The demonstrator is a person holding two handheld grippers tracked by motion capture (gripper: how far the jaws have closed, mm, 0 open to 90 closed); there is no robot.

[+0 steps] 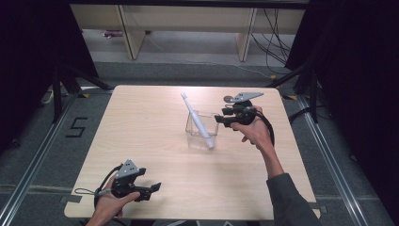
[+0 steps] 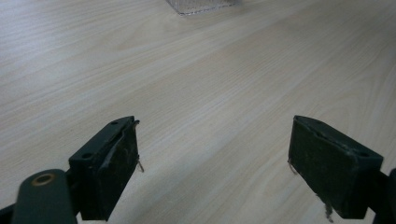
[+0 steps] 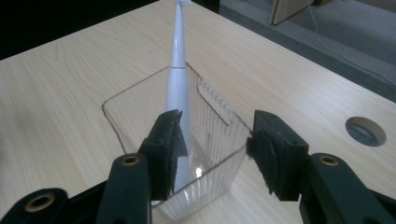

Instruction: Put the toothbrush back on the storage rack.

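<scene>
Each hand carries a black two-jaw gripper. The left gripper (image 1: 149, 188), near the table's near left corner, has a grey three-cornered plate on top and a thin cable looping beside the hand. The right gripper (image 1: 220, 119), farther off on the right, bears a similar grey plate and a thick black cable curving past the wrist. Its jaws have brass-ringed holes and worn dark pads. The right forearm wears a dark grey sleeve (image 1: 287, 197).
</scene>
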